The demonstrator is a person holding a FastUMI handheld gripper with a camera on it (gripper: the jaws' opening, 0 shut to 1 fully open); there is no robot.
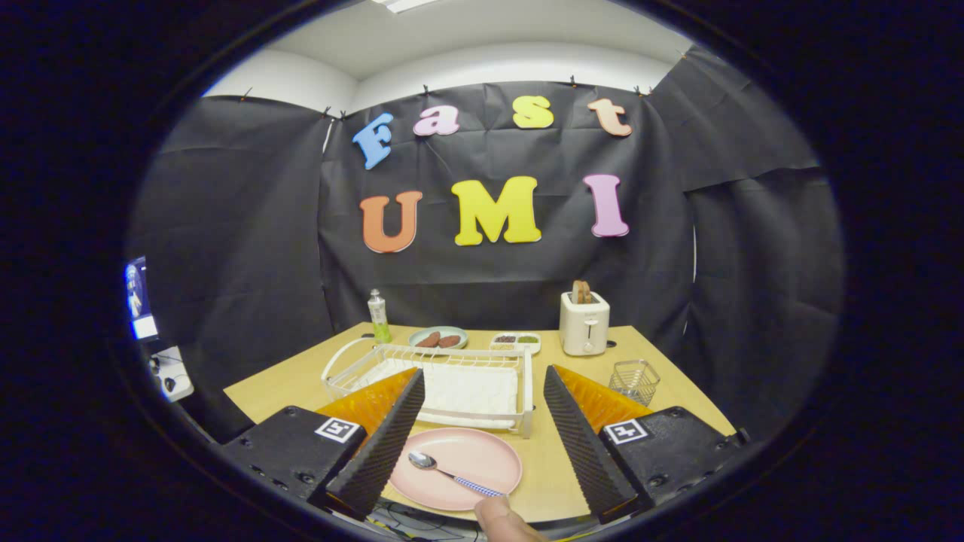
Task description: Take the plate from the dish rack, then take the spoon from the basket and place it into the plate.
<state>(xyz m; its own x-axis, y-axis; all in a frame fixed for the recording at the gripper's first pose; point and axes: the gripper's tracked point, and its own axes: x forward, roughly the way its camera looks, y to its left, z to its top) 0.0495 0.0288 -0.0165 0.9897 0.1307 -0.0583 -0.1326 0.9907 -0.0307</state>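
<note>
**A:** Which step am I on?

**B:** By my reading, the last one is done. The plate lies flat on the tabletop, and the spoon rests in it, bowl toward ten o'clock, handle running toward four o'clock past the rim.

**A:** And the hand-held gripper?

**B:** I have it spread wide, holding nothing. The left finger stands over the plate's nine o'clock edge in this view, the right finger well off at three o'clock. The plate and spoon sit between the fingers, low and near.

**A:** Where is the rack?

**B:** The rack is just beyond the plate at twelve o'clock, with no dishes I can see in it. The basket is at about two o'clock from the plate, beyond the right finger, and looks bare.

**A:** What is that at six o'clock?

**B:** A fingertip of a person, near the spoon's handle end; I cannot tell whether it touches.

**A:** What does the next move call for?

**B:** Little, I judge: draw back straight and level with the fingers apart, so that neither one clips the rim or nudges the handle.
</note>
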